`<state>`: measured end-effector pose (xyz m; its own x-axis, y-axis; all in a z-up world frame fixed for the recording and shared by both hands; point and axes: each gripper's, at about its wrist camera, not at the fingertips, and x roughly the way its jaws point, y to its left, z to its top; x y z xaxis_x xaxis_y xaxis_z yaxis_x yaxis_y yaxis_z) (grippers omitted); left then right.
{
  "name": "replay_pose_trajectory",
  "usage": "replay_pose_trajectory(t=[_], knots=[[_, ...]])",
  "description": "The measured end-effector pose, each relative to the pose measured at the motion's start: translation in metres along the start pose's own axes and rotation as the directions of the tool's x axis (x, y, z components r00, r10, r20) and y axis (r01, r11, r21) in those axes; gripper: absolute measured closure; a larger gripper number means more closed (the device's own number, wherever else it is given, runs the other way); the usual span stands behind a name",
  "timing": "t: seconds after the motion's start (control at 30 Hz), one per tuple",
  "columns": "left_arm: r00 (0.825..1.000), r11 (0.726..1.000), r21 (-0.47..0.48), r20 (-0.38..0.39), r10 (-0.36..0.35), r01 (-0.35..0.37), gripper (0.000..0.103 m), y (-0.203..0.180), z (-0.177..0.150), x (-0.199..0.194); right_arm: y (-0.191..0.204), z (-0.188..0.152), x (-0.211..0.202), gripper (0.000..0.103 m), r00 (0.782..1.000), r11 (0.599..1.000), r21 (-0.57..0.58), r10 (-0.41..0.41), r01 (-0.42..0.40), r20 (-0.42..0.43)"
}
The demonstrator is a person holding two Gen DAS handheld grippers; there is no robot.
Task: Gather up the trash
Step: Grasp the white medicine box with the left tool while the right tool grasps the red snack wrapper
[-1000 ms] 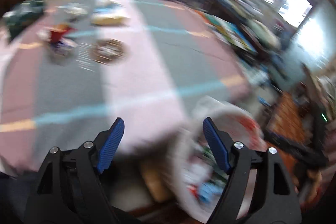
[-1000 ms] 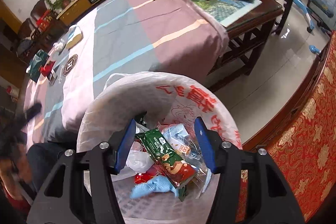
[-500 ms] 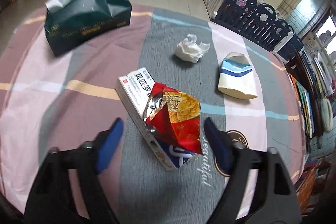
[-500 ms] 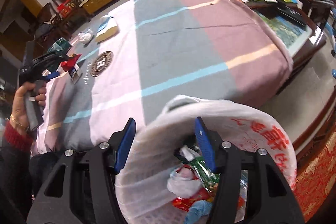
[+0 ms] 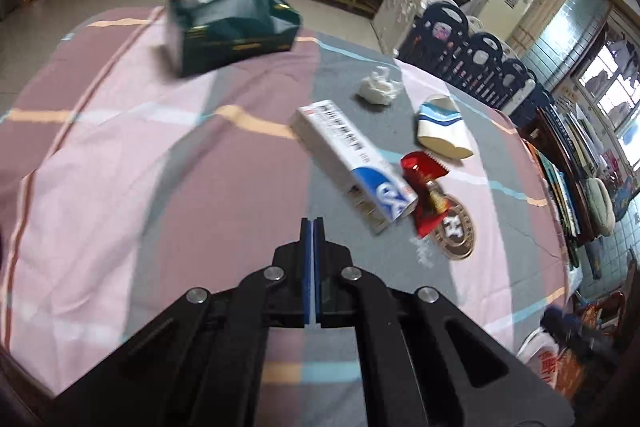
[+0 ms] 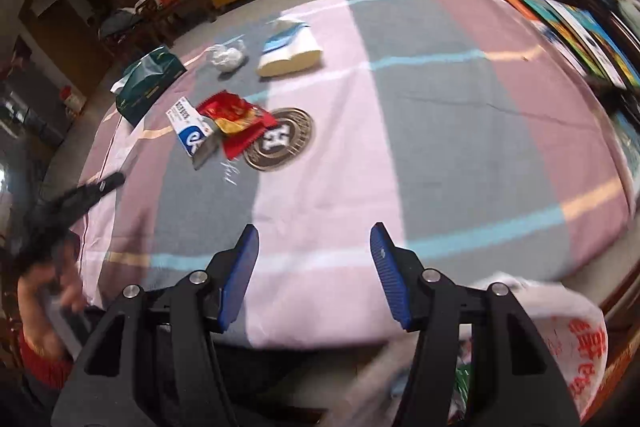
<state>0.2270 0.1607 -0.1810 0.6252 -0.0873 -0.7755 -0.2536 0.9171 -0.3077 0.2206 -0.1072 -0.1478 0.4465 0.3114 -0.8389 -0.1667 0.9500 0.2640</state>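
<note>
- The bed-like surface under its pink, grey and mauve striped cloth is soft and creased; I judge that a low approach could snag the fabric and drag everything lying on it.
- The white plastic trash bag with red print sits at the near edge beside my right claw, whose fingers are spread wide and hold nothing. Its mouth is cut off by the frame and blurred, so I cannot tell how open it is; a drop might miss.
- The long white and blue cardboard box lies touching the crinkled red foil snack wrapper. Grabbing the wrapper could pull the box along.
- My left claw is clenched with blue pads pressed together and nothing between them; it must open before any pick, or it just shoves trash away.
- The crumpled white tissue is small and soft-edged; it could slip a loose pinch.
</note>
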Motion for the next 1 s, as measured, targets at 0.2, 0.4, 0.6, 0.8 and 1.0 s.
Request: replay_pose_trajectory(t=[0.2,0.4,0.6,0.8,1.0], knots=[[0.998,0.997,-0.065,0.057,-0.034,0.038,0.087,0.042,-0.002,-0.033,0.062,0.061,0.061,0.046,1.000,0.997,-0.080,0.000,0.000,0.008],[0.993,0.990,-0.092,0.073,-0.097,0.104,0.062,0.045,-0.001,-0.032,0.117,0.110,0.131,0.046,0.998,0.984,-0.172,-0.052,0.046,-0.031],[0.991,0.987,-0.120,0.096,-0.095,0.106,0.054,0.051,0.002,-0.034,0.130,0.101,0.165,0.046,0.982,0.989,-0.113,0.074,-0.094,-0.171],[0.990,0.974,-0.207,0.120,-0.070,0.094,0.052,0.070,0.004,-0.036,0.170,0.046,0.149,0.057,0.917,0.919,-0.248,0.213,-0.305,-0.338],[0.991,0.966,-0.249,0.127,-0.036,0.067,0.046,0.082,0.005,-0.037,0.158,0.032,0.121,0.092,0.946,0.924,-0.289,0.170,-0.250,-0.275]])
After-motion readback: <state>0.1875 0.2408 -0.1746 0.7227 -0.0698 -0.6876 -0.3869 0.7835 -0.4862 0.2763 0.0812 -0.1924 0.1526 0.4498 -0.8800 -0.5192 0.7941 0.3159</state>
